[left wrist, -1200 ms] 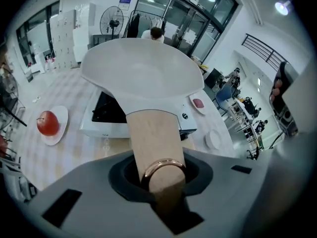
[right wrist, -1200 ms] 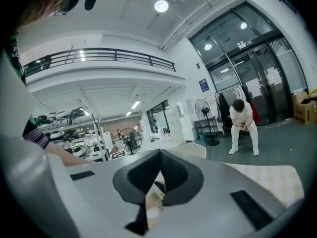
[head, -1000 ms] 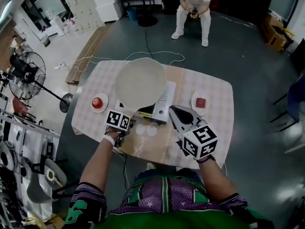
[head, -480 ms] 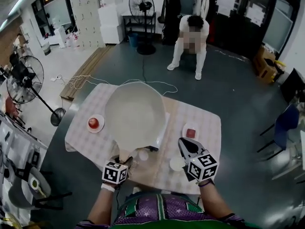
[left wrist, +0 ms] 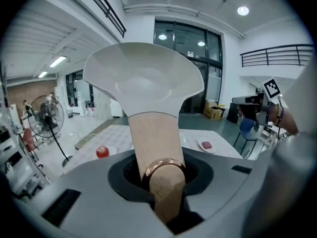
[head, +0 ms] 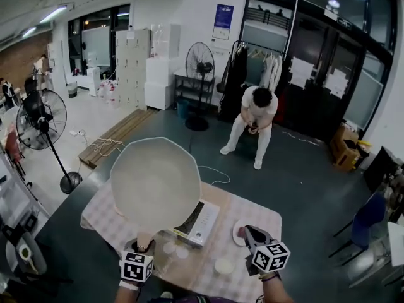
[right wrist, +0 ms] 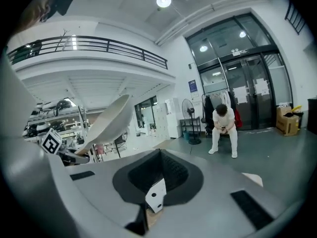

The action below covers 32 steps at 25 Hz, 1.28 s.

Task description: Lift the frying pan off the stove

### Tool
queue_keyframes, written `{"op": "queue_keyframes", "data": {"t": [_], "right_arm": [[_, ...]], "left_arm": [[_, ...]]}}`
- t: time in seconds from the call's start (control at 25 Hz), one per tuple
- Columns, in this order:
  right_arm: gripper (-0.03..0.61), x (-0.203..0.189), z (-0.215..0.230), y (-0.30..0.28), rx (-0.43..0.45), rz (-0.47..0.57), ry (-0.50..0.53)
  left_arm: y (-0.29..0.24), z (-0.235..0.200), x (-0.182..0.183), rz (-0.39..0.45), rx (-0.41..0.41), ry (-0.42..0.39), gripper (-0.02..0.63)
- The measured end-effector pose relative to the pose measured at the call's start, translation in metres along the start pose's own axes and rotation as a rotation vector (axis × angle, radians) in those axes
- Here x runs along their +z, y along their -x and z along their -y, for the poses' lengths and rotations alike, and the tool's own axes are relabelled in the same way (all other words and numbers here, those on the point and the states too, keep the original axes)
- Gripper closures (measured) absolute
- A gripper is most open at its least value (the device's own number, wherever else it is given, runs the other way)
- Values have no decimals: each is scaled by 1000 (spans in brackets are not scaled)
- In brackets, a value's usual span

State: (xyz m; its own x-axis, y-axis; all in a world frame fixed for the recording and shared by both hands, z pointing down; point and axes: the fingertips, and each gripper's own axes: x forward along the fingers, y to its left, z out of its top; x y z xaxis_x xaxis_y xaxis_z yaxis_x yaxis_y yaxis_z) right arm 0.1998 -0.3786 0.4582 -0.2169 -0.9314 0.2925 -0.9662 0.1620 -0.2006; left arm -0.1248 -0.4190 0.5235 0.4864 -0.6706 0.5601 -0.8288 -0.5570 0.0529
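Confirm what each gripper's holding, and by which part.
Left gripper: frying pan, clamped by its wooden handle. Right gripper: shut, nothing held.

Frying pan (head: 154, 182) over stove (head: 201, 223) — stove on table (head: 101, 216).

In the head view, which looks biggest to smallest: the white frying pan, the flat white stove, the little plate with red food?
1. White frying pan, largest, but it is held nearer the camera.
2. Flat white stove.
3. Little plate with red food, smallest.
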Motion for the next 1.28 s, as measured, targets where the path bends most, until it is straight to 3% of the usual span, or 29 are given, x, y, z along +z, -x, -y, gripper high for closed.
{"op": "queue_keyframes", "data": {"t": [0.12,0.44,0.8,1.08,1.28], "right_arm": [[572,21,2,-1,-36,50,16],[572,71,-27,1,-60,170,25],[572,100,-110,1,-93,280,135],[572,82,-136,-7,-169,310,118],[572,77,-126,-1,-207,325,98]], "left_arm": [[18,-29,17,71,55,22,489],[67,-80,52,186,94,26,489],[81,-115,88,293,48,-66,489],[55,-101,98,340,-69,-72,489],[40,-93,102,338,-94,-90,488]]}}
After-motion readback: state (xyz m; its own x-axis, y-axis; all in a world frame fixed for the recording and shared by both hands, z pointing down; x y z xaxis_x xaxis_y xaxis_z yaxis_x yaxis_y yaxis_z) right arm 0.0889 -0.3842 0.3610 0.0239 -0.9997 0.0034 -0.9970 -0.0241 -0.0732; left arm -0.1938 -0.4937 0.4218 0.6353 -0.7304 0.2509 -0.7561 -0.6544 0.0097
